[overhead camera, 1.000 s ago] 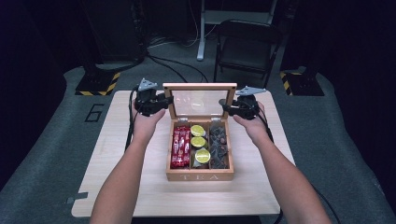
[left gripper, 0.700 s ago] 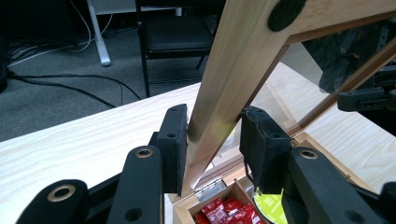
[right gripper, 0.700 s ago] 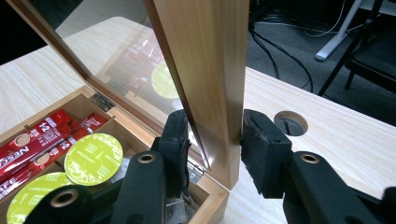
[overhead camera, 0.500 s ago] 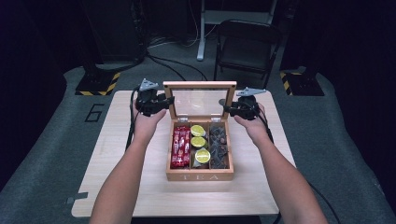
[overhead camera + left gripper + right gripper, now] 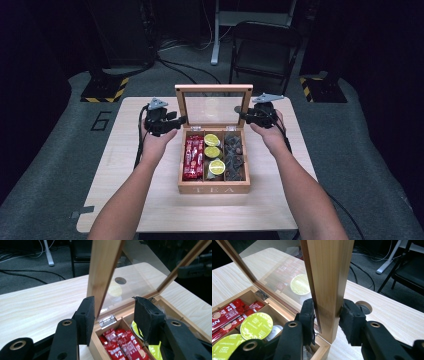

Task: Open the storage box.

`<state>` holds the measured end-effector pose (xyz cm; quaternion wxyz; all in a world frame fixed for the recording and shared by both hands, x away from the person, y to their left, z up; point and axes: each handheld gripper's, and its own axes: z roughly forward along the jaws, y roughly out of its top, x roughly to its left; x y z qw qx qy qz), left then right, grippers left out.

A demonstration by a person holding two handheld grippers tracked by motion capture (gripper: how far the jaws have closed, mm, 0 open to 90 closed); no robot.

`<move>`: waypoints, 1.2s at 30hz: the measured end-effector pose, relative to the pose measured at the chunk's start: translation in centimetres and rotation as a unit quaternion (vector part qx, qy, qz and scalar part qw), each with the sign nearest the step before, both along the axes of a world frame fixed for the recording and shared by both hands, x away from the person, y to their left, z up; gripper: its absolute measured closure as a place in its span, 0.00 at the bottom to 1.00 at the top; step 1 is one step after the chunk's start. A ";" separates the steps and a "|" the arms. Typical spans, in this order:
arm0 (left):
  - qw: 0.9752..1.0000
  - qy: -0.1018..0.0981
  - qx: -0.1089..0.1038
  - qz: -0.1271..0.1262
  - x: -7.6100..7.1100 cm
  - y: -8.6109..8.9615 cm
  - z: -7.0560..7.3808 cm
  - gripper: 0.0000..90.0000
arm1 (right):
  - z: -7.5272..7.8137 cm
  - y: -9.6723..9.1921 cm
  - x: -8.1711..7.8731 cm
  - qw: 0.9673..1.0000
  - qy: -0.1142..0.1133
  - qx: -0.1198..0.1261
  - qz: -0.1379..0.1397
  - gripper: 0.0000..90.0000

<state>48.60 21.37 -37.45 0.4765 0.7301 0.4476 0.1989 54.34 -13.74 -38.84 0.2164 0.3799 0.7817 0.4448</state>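
A wooden tea box stands open mid-table, its glass-paned lid upright. Inside lie red sachets, green-topped capsules and dark tea bags. My left gripper is at the lid's left edge. In the left gripper view its jaws straddle the lid's frame with a gap on the right; they have just been opening. My right gripper is at the lid's right edge, and in the right gripper view it is shut on the wooden frame.
The box sits on a pale wooden table with a round hole behind the lid. A black folding chair and cables stand beyond the far edge. Grey floor mats surround the table.
My left gripper has slid down along the lid's left edge, and its jaws have widened off the frame. The right gripper and the lid have stayed put.
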 end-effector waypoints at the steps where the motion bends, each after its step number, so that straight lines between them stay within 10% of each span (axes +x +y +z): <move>1: 1.000 -0.002 0.000 0.002 -0.2 -0.2 -0.3 0.57 | 0.0 0.0 0.0 1.000 -0.001 -0.001 0.001 0.71; 16: 0.998 0.028 0.018 -0.049 -2.3 -2.3 -3.7 0.58 | 0.2 0.2 0.7 1.000 0.008 -0.005 -0.008 0.72; 36: 0.998 0.039 0.000 -0.048 -3.7 -2.5 -5.0 0.58 | -0.2 0.0 2.2 0.999 0.016 0.023 -0.019 0.72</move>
